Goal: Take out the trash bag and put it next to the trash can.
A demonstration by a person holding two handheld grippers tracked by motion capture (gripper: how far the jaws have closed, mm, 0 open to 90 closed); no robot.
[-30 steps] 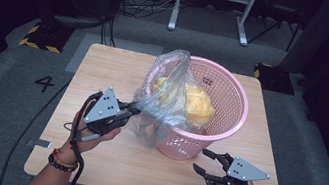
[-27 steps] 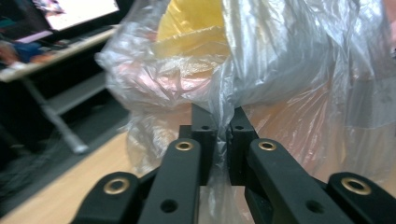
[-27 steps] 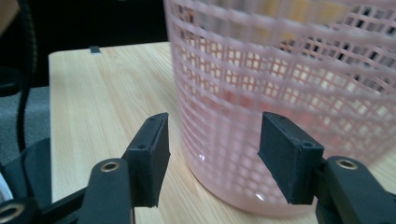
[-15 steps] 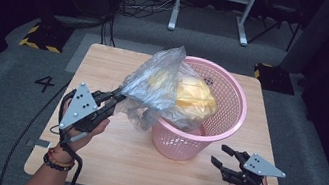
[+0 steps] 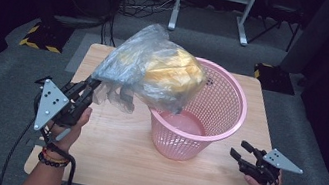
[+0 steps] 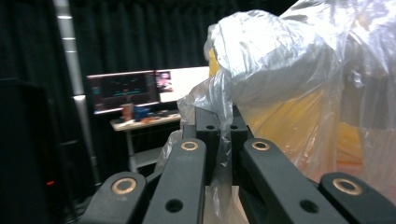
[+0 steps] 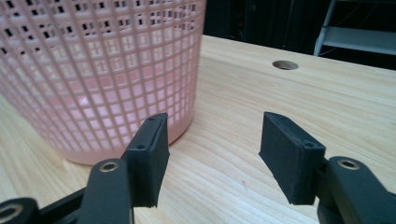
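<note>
Where the room's dark floor gave way to light, one wooden table (image 5: 106, 154) stood square in front of me, with a single round hole (image 7: 285, 65) drilled in its top showing in the right gripper view. On it sat one pink basket (image 5: 220, 112), a lattice-walled bin, tipped a little toward the person's left, its pale bottom visible through the open mouth. Half out of that mouth hung one clear plastic bag (image 5: 151, 70), crumpled and bulging with something yellow inside; I could not tell what the yellow stuff was. The bag's lower side rested on the basket's near-left rim, and its gathered neck stretched out to the left, off the basket and above the tabletop. The left gripper (image 5: 82, 93) was clenched on that neck: in its own view the two black pads were pressed together with a twist of film (image 6: 219, 154) pinched between them. The right gripper (image 5: 238, 153) hovered low at the table's near right corner, just beside the basket's base but not touching it, its two jaws spread wide with nothing between them. Two hands held the tools, and the left wrist wore a few bracelets (image 5: 52, 157).
</note>
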